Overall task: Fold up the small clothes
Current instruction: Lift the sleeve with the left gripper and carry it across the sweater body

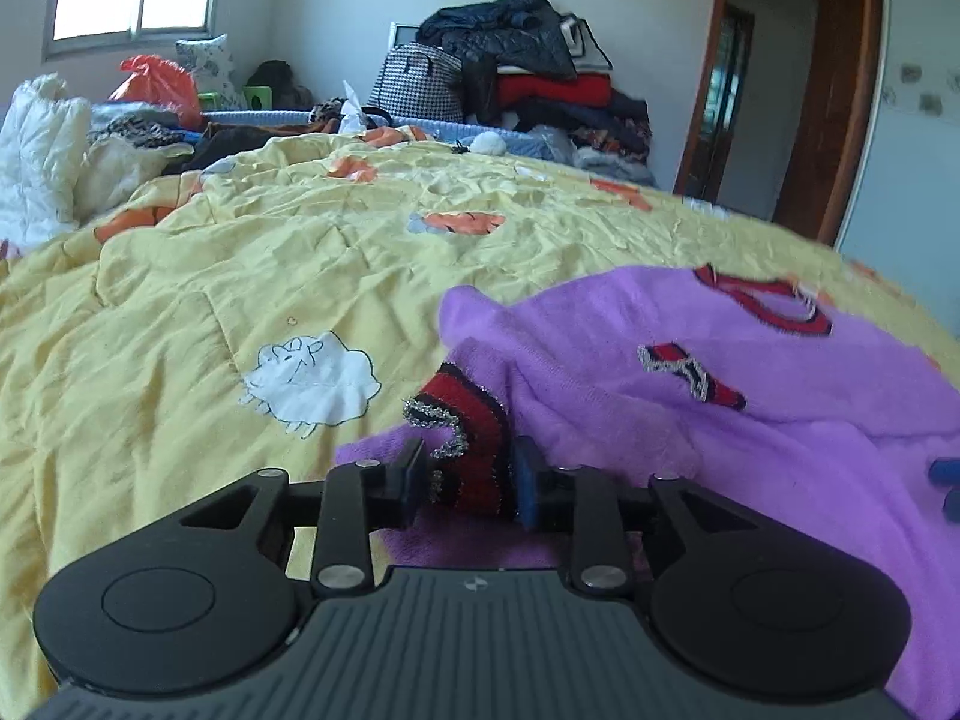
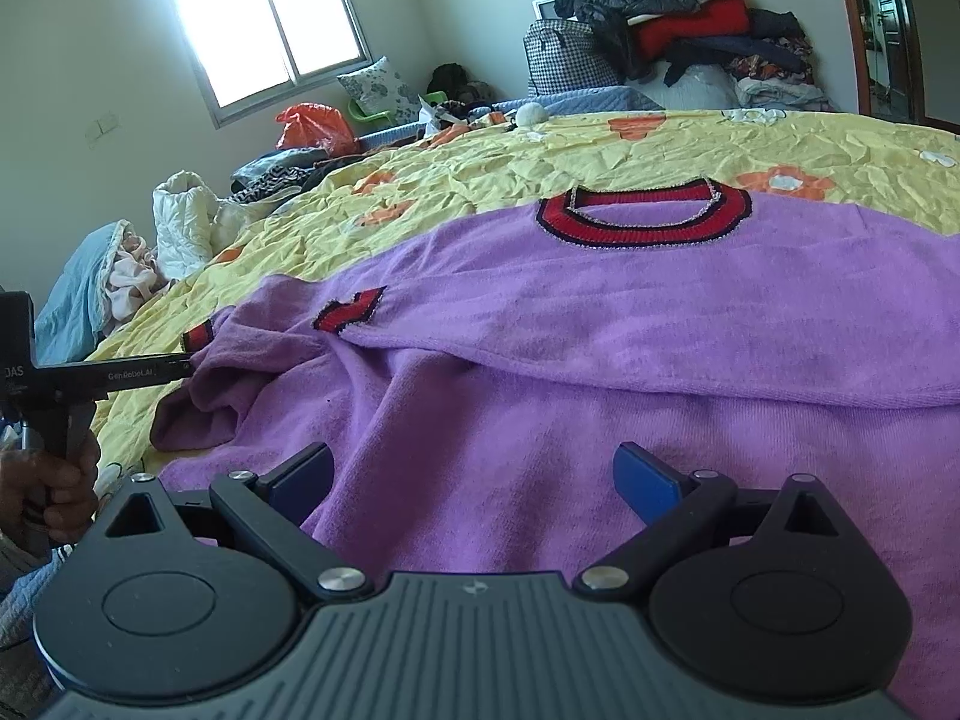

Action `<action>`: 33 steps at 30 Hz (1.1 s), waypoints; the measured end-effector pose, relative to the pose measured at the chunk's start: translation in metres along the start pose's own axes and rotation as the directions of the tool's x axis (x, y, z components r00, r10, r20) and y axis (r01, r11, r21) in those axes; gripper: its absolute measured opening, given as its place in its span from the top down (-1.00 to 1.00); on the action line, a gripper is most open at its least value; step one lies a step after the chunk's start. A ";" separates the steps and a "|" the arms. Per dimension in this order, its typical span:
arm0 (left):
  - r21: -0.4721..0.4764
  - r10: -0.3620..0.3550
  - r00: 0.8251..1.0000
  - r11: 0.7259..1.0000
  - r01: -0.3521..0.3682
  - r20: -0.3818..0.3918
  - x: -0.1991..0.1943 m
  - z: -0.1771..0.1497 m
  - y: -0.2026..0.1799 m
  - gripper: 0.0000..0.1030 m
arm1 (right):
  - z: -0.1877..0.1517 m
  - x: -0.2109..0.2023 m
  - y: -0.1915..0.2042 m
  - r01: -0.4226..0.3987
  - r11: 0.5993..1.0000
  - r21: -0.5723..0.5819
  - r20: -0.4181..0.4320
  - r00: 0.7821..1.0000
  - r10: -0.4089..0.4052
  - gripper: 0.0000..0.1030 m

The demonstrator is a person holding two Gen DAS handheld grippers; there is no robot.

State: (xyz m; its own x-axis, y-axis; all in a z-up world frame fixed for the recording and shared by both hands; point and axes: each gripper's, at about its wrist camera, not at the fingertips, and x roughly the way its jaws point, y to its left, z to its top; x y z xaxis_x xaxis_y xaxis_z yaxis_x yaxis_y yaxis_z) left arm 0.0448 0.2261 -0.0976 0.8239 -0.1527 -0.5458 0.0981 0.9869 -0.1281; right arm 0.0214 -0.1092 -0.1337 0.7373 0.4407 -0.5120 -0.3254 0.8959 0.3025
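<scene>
Left wrist view: left claw (image 1: 465,483) sitting part-open around red striped cuff (image 1: 474,450) of purple sweater (image 1: 660,420); right claw (image 2: 474,480) hovering wide open, empty, over sweater on bed (image 2: 480,162).

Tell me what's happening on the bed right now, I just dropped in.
A person with a handheld gripper in each hand is folding a purple sweater spread on a yellow quilt. The left gripper has the sleeve's red striped cuff between its fingers, with a gap showing on one side, so it looks loose rather than pinched. The right gripper hovers open over the sweater's lower body, holding nothing. One sleeve already lies folded across the chest.
</scene>
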 end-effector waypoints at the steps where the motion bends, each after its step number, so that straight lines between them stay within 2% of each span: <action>1: -0.010 -0.006 1.000 1.000 0.006 0.000 0.001 -0.001 0.001 0.53 | 0.000 0.001 0.001 0.002 1.000 -0.002 -0.001 1.000 -0.002 -0.95; 3: -0.016 0.004 1.000 1.000 -0.004 0.001 0.001 -0.001 0.002 0.84 | 0.000 0.002 0.002 0.008 1.000 -0.005 -0.006 1.000 -0.008 -0.95; 7: 0.076 0.069 0.995 0.994 -0.075 0.073 -0.016 0.001 -0.013 0.87 | 0.000 0.001 0.001 0.014 1.000 -0.001 0.002 1.000 -0.014 -0.95; 10: 0.169 0.120 0.981 0.975 -0.145 0.151 -0.037 0.005 -0.030 0.88 | 0.000 0.000 -0.001 0.014 1.000 0.005 0.001 1.000 -0.014 -0.95; 15: 0.229 0.131 0.969 0.957 -0.179 0.212 -0.061 0.022 -0.054 0.88 | 0.000 0.000 0.000 0.012 1.000 0.002 0.001 1.000 -0.012 -0.95; 21: 0.127 0.003 0.990 0.992 -0.021 0.144 -0.049 0.070 -0.075 0.90 | 0.002 -0.005 -0.004 0.005 1.000 0.016 0.017 1.000 -0.005 -0.95; 23: 0.108 -0.050 0.993 0.993 0.038 0.111 -0.035 0.085 -0.086 0.91 | 0.003 -0.008 -0.006 0.003 1.000 0.027 0.024 1.000 -0.004 -0.95; 26: 0.115 -0.086 0.994 0.990 0.078 0.061 -0.007 0.094 -0.105 0.91 | 0.007 -0.011 -0.008 -0.013 0.999 0.039 0.033 0.999 0.011 -0.95; 28: 0.126 -0.082 0.996 0.989 0.077 0.036 0.008 0.093 -0.117 0.91 | 0.009 -0.015 -0.009 -0.012 0.999 0.033 0.048 0.999 0.010 -0.95; 30: 0.178 -0.067 0.996 0.982 0.057 0.051 0.012 0.089 -0.134 0.91 | 0.010 -0.021 -0.013 -0.010 0.999 0.044 0.067 0.998 0.007 -0.95; 31: 0.219 -0.061 0.996 0.975 0.045 0.070 0.011 0.086 -0.145 0.92 | 0.010 -0.024 -0.016 -0.008 0.999 0.053 0.078 0.997 0.004 -0.95; 33: 0.330 -0.025 0.988 0.943 -0.027 0.153 0.004 0.079 -0.172 0.92 | 0.010 -0.029 -0.023 -0.001 0.997 0.075 0.091 0.996 -0.006 -0.95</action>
State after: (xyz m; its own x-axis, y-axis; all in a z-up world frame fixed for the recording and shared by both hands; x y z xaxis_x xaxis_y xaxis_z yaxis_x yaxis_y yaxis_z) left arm 0.0749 0.0600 -0.0121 0.8968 -0.1674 -0.4095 0.2544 0.9525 0.1676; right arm 0.0133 -0.1430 -0.1174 0.7900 0.4283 -0.4386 -0.2804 0.8887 0.3627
